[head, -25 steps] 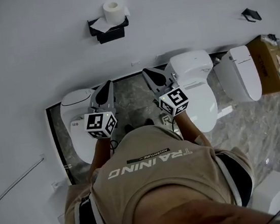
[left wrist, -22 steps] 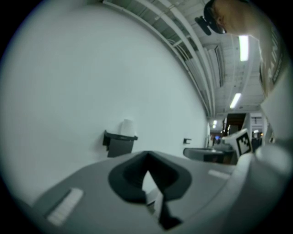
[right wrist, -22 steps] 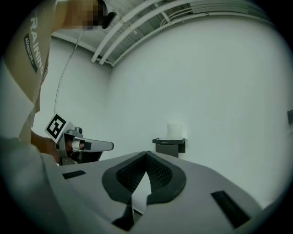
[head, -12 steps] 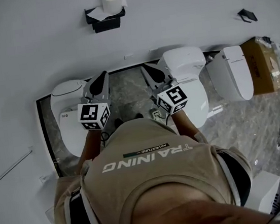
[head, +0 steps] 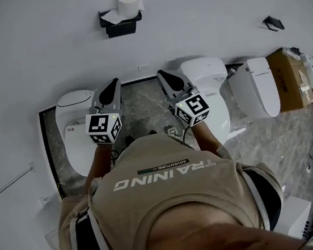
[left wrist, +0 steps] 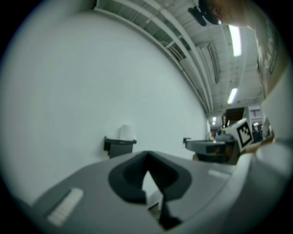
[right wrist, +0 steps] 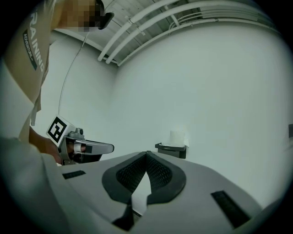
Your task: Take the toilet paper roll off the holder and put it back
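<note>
A white toilet paper roll point(head: 127, 2) stands upright on top of a black wall holder point(head: 120, 24), high on the white wall. The roll point(left wrist: 126, 131) and holder point(left wrist: 120, 145) lie straight ahead in the left gripper view. The right gripper view has the roll point(right wrist: 177, 136) and holder point(right wrist: 171, 150) slightly to the right. My left gripper point(head: 112, 87) and right gripper point(head: 164, 76) are held side by side in front of the person's chest, well short of the holder. Both are shut with nothing between the jaws, as the left gripper point(left wrist: 146, 157) and right gripper point(right wrist: 146, 155) show close up.
Below the grippers a marble floor strip carries a white toilet point(head: 76, 126) at the left, another point(head: 210, 94) at the right and a third point(head: 257, 88) farther right. A cardboard box point(head: 287, 76) stands beyond it. A small black fitting point(head: 272, 21) is on the wall.
Both grippers have shifted slightly up and left in the head view, a little nearer the wall, and stay shut. The roll has not moved on its holder.
</note>
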`<state>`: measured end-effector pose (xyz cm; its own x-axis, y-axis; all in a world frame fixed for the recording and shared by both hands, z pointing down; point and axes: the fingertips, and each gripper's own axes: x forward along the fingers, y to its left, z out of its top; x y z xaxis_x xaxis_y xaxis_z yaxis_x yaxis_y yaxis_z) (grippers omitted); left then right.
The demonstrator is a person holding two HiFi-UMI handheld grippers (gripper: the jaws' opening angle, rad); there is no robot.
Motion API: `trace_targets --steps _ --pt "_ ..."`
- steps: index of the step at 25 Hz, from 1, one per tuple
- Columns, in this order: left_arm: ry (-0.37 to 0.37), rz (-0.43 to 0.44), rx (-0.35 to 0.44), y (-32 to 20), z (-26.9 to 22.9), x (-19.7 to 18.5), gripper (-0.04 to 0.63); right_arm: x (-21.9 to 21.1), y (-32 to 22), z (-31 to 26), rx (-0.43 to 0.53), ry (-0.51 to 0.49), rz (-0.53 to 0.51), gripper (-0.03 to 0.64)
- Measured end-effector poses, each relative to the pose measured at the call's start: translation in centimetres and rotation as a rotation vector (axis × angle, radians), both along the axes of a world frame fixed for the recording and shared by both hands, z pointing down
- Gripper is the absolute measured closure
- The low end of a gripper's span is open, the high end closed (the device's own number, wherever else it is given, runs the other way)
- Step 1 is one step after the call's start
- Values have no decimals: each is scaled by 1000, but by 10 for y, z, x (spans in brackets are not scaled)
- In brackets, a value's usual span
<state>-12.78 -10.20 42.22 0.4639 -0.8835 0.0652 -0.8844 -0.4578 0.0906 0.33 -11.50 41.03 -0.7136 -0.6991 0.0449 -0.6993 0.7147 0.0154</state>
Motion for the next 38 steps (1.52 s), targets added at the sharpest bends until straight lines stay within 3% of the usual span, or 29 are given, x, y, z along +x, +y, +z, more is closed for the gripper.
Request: trace_targets --steps 14,26,33,38 --pt "10 74 -40 37 25 2 595 14 63 23 -49 -1 84 604" --pt "-24 -17 -8 124 8 42 595 44 136 7 18 -28 5 604" --pt "-21 -105 -66 199 26 68 595 71 185 14 -5 -70 -28 604" --pt "-42 -108 -86 223 30 78 595 82 206 26 -41 -108 -23 604"
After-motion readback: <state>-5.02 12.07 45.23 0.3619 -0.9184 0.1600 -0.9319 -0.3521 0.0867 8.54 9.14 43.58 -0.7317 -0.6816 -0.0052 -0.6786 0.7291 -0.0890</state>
